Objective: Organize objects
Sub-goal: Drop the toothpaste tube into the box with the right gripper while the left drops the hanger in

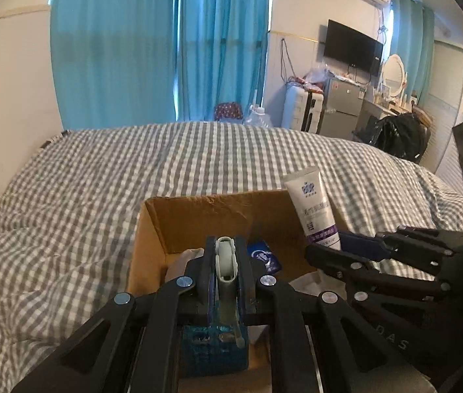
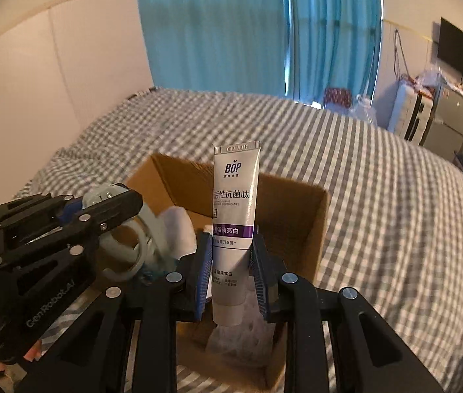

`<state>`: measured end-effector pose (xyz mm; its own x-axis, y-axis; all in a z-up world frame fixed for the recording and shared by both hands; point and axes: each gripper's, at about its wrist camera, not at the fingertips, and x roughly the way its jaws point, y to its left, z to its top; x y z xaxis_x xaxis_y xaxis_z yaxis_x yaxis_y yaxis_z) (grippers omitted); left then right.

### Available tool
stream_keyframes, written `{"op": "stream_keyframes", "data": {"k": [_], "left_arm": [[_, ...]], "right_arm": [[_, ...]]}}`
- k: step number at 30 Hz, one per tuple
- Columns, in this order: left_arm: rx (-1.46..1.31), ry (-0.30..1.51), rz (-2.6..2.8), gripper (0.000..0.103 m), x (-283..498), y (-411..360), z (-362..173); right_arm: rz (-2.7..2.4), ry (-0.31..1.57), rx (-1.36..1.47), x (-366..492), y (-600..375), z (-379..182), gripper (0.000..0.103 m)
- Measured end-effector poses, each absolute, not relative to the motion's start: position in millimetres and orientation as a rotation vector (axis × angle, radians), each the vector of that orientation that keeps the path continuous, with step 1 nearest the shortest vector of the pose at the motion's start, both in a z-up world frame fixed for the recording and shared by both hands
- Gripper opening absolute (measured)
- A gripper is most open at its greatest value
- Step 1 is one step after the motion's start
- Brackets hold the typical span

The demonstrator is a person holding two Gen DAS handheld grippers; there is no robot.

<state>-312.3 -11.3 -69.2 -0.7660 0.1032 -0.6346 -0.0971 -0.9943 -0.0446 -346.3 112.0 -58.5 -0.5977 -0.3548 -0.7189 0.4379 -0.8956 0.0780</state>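
**Both claws loaded over the box, nothing dropped yet**

Right gripper is clenched on a white plastic toothpaste tube w/ purple band. Tube stands upright between the blue-padded jaws, crimped end up, cap end below the pads. It's directly above the open brown cardboard box, which sits ahead of and under the claw on the grey-and-white checked bedsheet.

Left gripper is clamped on a pale grey-blue plastic tape dispenser w/ a round ring. In the left wrist view only its thin edge shows, pinched between the jaws. In the right wrist view the ring part hangs below the left claw's tips, at the box's near-left side, just beside the right gripper.

Inside the box, ahead of both claws: a white cloth-like bundle and a small dark blue packet; what they are exactly, can't tell. A blue textured block sits close under the left jaws; whether it's part of the dispenser or a separate item is unclear.

Progress, as a judgement: box is partly filled, so some sorting looks done. Two items are held above or at the opening, not released. Left to do: lower tube and dispenser in, let go. No loose items show on the bed in these views, so these may be among the last, though the views don't cover all of it.
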Motion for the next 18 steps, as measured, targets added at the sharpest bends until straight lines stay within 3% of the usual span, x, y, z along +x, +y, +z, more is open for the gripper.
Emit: {"op": "stream_keyframes", "data": {"k": [8, 13, 18], "left_arm": [[-1.011, 0.060, 2.862, 0.010, -314.6, -3.0, -70.9], [-1.018, 0.100, 2.863, 0.013, -299.3, 3.0, -55.5], [-0.998, 0.111, 2.890, 0.018, -269.9, 2.3, -32.9]], "right_arm": [[-2.437, 0.076, 1.122, -361.0, 123.7, -87.6, 0.024], [-2.475, 0.081, 1.087, -345.4, 133.8, -65.7, 0.051], [-2.547, 0.209, 1.009, -312.9, 137.6, -26.8, 0.051]]}}
